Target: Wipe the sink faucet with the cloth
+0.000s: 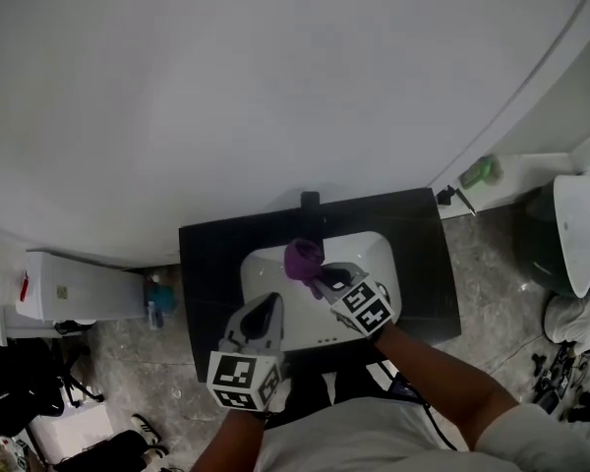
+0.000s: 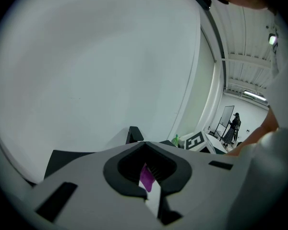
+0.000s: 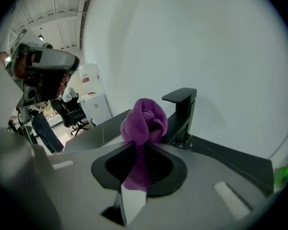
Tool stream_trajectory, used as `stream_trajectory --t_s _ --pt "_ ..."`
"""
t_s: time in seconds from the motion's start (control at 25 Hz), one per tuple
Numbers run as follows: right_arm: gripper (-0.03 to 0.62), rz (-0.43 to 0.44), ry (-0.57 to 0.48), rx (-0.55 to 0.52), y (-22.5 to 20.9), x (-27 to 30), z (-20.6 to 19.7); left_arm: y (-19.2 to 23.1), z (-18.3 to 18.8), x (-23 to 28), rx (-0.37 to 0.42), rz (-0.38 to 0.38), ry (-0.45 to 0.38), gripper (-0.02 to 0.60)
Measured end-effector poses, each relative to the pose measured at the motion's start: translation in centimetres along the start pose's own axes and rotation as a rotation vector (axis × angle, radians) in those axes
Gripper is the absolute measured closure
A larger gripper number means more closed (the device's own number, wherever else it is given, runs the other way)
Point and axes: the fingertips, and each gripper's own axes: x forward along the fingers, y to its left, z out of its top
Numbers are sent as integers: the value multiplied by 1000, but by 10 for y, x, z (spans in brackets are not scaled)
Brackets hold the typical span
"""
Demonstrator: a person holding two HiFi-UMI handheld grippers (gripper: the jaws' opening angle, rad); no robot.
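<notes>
Right gripper (image 3: 137, 152) is clamped on the purple cloth (image 3: 145, 121), which is bunched into a soft knot above the jaws with a tail hanging down between them. It sits over the white sink basin (image 1: 265, 268), just in front of the black faucet (image 3: 182, 111) and, as far as I can judge, not yet touching it.

The left gripper (image 2: 146, 169) hangs lower over the near edge of the basin. Its jaws look drawn together to a slit with nothing in them. The purple sliver in that slit is probably the cloth seen beyond, though the view is too tight to be sure.

The cloth reads as light, limp terry. It should mould round the faucet but will not push back on its own, so the grip near the bunch is well placed: a short, firm wad gives pressure, and a long loose end would only drag. It may creep out of the jaws under hard rubbing.

The faucet is rigid, square-edged and fixed, with a flat spout reaching over the basin and an upright post behind. The corners could snag the pile.

Room is tight at the back, where the white wall (image 1: 275, 87) rises right behind the post. Both sides of the black counter (image 1: 211, 283) and the space above the basin are open, so strokes from the front and along the spout look easiest.
</notes>
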Motion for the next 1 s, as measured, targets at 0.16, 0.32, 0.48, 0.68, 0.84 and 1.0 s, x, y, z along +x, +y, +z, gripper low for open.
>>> stream_trajectory --t_s 0.16,0.32,0.48,0.68,0.84,1.0 --pt "536 -46 -47 -13 -23 4 28 -2 8 2 14 -3 -11 575" --pt "536 -62 -17 -9 -53 29 36 -8 14 3 26 -8 -18 575" --pt "536 -24 -21 23 -29 15 13 -9 14 -1 19 -7 -17 575" --pt "537 30 31 20 -2 -17 -23 -12 18 6 25 -18 -31 575" --pt "537 -76 -100 32 -54 -54 30 -15 25 13 31 -26 -32 575" --pt "536 -151 -165 26 -114 -49 87 -13 27 19 31 -23 -25 575"
